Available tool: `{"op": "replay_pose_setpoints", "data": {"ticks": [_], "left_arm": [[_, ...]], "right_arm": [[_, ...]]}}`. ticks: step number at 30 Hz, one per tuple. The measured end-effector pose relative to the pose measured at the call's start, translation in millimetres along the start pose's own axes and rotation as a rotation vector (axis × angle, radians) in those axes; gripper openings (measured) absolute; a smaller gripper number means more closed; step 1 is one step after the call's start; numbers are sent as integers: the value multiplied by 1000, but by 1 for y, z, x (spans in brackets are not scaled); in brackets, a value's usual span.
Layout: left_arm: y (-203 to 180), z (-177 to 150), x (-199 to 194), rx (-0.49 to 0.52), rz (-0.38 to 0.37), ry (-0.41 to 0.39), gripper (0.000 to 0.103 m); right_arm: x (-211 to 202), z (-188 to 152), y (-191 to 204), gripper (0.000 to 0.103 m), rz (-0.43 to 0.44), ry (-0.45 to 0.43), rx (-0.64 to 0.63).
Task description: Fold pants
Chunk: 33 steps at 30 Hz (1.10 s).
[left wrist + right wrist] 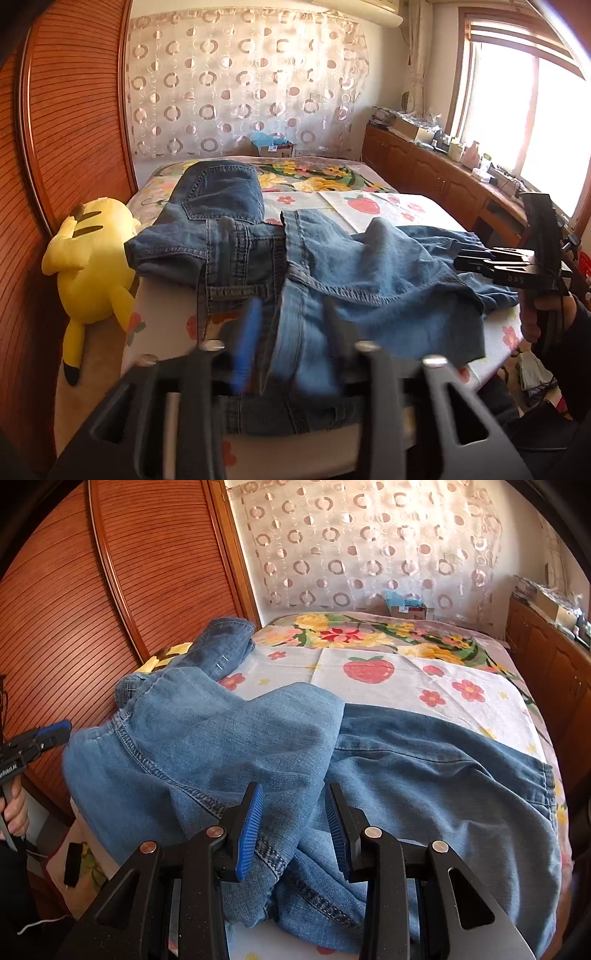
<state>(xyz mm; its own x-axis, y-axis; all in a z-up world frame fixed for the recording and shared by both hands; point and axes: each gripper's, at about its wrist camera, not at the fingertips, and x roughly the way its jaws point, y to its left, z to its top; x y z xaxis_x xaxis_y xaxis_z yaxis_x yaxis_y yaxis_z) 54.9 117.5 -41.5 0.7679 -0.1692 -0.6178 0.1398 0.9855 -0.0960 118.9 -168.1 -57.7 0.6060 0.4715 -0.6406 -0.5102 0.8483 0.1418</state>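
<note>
Both grippers over half-folded jeans [258, 746]

Left gripper [291, 343] half open, empty; right gripper [293, 830] partly open, pads clear of denim. Grasp hem layers together.

Glaring window [524, 122] light, fisheye-warped edges

Bare sheet [406, 686] beyond the jeans [424, 768]; wardrobe [110, 590] blocks left.

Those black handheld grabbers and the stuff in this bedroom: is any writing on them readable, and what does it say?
"D A S": on the black right gripper, seen from the left wrist view.
Partial lettering ending in "LAI": on the left gripper, cut off at the picture's edge.
Label on the cardboard box beyond the bed: too small to read.
</note>
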Motion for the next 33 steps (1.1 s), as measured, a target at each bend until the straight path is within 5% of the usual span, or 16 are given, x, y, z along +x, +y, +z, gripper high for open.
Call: {"op": "replay_pose_setpoints", "data": {"ticks": [7, 12, 19, 22, 33], "left_arm": [[0, 26, 34, 14, -1, 0, 60], [-6, 44, 71, 56, -14, 59, 37], [-8, 45, 113, 75, 15, 154, 35], [-11, 40, 108, 86, 15, 132, 9], [2, 69, 6, 78, 99, -100, 5]], "right_arm": [[6, -7, -8, 37, -1, -5, 25], [15, -13, -8, 46, -7, -4, 26], [26, -18, -9, 52, -21, 5, -7], [28, -20, -10, 55, -21, 4, -6], [22, -18, -10, 57, -6, -17, 3]]}}
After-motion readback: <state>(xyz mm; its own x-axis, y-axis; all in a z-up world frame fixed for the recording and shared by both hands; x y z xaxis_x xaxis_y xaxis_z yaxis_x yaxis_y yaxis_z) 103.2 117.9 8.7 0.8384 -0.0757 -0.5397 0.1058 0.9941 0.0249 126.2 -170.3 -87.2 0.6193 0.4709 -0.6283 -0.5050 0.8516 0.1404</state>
